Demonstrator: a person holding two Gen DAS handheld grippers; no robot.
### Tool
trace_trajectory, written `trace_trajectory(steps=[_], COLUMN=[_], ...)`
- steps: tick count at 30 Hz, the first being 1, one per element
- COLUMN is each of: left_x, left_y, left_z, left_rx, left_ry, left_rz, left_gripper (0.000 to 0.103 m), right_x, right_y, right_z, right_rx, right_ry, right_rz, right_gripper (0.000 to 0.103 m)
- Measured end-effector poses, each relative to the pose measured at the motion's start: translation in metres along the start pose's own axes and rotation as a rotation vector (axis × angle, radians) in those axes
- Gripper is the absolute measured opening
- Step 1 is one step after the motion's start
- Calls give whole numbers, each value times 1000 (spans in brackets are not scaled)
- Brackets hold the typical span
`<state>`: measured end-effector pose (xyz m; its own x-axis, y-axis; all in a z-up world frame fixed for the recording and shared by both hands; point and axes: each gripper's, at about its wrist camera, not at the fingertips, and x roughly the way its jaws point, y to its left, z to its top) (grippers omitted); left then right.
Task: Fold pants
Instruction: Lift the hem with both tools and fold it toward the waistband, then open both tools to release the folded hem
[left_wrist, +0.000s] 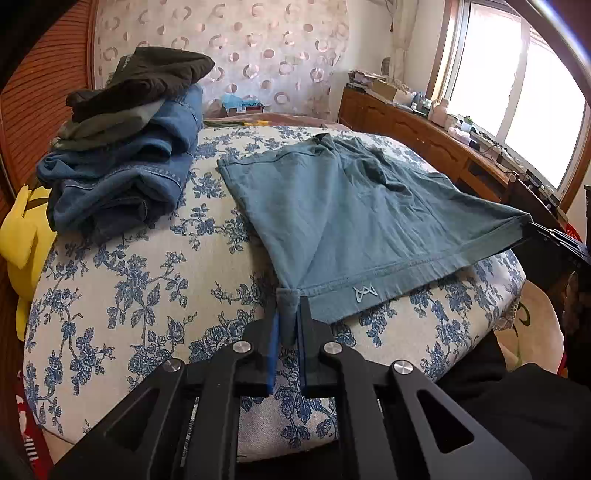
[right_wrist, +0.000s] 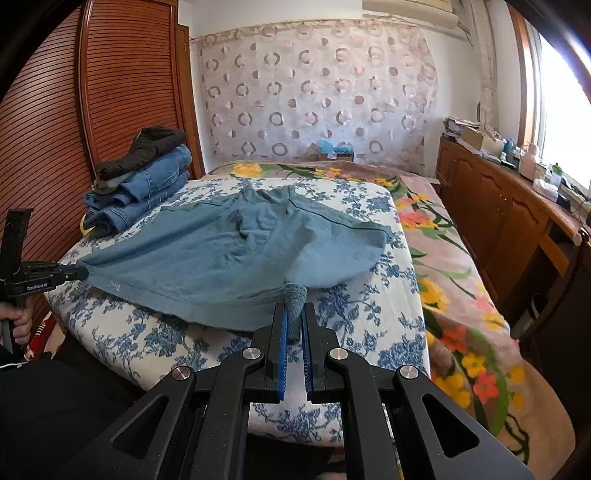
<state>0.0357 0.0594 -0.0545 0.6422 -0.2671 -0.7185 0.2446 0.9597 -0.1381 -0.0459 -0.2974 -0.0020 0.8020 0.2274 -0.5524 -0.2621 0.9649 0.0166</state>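
Note:
Teal-blue pants (left_wrist: 354, 206) lie spread on a blue floral board (left_wrist: 140, 295) on the bed, hem edge toward me, stretched between both grippers. My left gripper (left_wrist: 287, 317) is shut on the near left hem corner, the cloth bunched between its blue pads. My right gripper (right_wrist: 294, 317) is shut on the other hem corner of the pants (right_wrist: 229, 251). The right gripper also shows in the left wrist view (left_wrist: 532, 226), and the left gripper in the right wrist view (right_wrist: 79, 273), each pinching its corner. The hem is lifted slightly and taut.
A stack of folded jeans and dark garments (left_wrist: 125, 147) sits at the board's far left. A yellow item (left_wrist: 22, 236) lies beside it. A flowered bedspread (right_wrist: 461, 280) lies right of the board. A wooden cabinet (right_wrist: 509, 221) with clutter stands along the window wall.

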Motion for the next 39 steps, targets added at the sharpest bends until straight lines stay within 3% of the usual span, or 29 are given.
trace_trajectory(steps=[5, 8, 10, 12, 15, 16, 26, 39], left_x=[-5, -6, -9, -9, -9, -8, 2, -7], left_y=[-1, 1, 3, 5, 5, 6, 13, 33], left_z=[2, 5, 6, 9, 10, 11, 13, 14], left_rx=[23, 33, 31, 37, 49, 46, 25, -4], left_ry=[-16, -28, -40, -44, -60, -69, -49, -74], left_rz=[19, 53, 50, 54, 75, 72, 68, 103], left_gripper=[17, 29, 43, 45, 78, 81, 82, 82], right_x=[9, 15, 19, 23, 29, 30, 45, 104], right_y=[6, 10, 13, 15, 17, 18, 33, 113], right_z=[6, 8, 9, 11, 13, 14, 33, 66], right_rx=[-8, -16, -21, -25, -32, -36, -68, -181], right_ry=[-7, -7, -5, 0, 5, 5, -25, -32], right_rz=[4, 6, 11, 10, 13, 14, 67, 312], right_gripper=[7, 7, 7, 7, 7, 7, 7, 7])
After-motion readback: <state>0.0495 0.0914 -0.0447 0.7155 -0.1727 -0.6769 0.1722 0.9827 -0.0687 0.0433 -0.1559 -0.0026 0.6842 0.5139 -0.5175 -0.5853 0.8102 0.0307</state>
